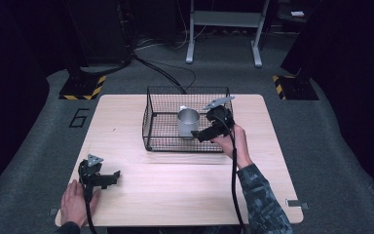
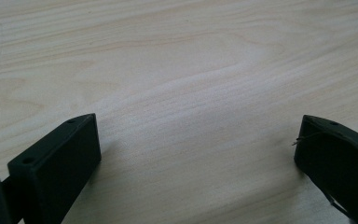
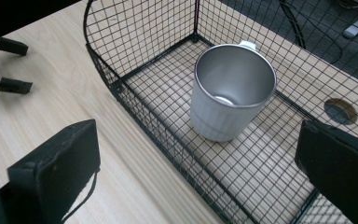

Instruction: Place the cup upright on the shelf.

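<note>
Metal cup (image 1: pixel 188 123) stands upright inside the black wire basket (image 1: pixel 152 113), approx. mid-basket, mouth up, small handle at its far rim. Basket sits on the far half of the wooden table (image 1: pixel 185 180).

Right gripper (image 1: pixel 200 136) hangs over the basket's near-right part, just beside the cup, not touching it; the 2 jaws are spread wide w/ nothing between them. In the right gripper view the cup (image 3: pixel 230 91) is ahead between the jaws, inside the basket (image 3: pixel 121 84), empty apart from a pale glint at the bottom. 1 round hole in the table shows through the mesh at right.

Left gripper (image 1: pixel 113 177) rests at the near-left corner of the table, well apart from the basket, hand behind it. Its jaws are also spread, w/ bare wood (image 2: pixel 182 93) between.
</note>
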Available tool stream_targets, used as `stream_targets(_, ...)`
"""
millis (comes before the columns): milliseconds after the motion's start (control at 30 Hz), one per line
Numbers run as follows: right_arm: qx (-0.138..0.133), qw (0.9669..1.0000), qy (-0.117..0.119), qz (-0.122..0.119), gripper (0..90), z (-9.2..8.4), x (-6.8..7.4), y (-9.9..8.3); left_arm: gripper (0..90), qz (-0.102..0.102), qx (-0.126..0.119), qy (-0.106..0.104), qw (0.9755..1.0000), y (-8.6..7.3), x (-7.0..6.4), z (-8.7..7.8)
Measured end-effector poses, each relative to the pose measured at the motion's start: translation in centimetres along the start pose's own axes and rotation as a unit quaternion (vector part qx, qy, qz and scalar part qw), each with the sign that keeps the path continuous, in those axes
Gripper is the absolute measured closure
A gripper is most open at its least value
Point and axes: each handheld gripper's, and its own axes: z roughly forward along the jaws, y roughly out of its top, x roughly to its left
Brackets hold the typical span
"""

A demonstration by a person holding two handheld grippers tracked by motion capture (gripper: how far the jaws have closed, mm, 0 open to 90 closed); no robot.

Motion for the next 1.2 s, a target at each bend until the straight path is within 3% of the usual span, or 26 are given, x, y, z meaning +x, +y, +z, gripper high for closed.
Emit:
stream_targets(100,-0.003,0.9999,-0.006,-0.007,0.0,-1.2,0.4,-1.2,0.3,0.000,0.000,0.000,1.0000,0.0,0.0,0.0)
stream_targets(367,-0.015,0.9994,-0.029,0.005,0.0,-3.8,0.5,-4.8,0.3,0.001,0.002,0.000,1.0000,0.0,0.0,0.0)
stream_targets(600,-0.014,0.9982,-0.050,0.029,0.0,-4.9,0.1,-8.3,0.3,0.000,0.001,0.000,1.0000,0.0,0.0,0.0)
stream_targets(733,-0.014,0.9964,-0.068,0.050,0.0,-5.5,-0.5,-11.4,0.3,0.000,0.001,0.000,1.0000,0.0,0.0,0.0)
stream_targets(967,-0.005,0.9919,-0.098,0.080,0.0,-5.9,-1.7,-15.5,0.3,0.000,0.001,0.000,1.0000,0.0,0.0,0.0)
stream_targets(1200,0.008,0.9825,-0.131,0.132,0.0,-5.2,-2.8,-20.9,0.3,0.000,0.001,0.000,1.0000,0.0,0.0,0.0)
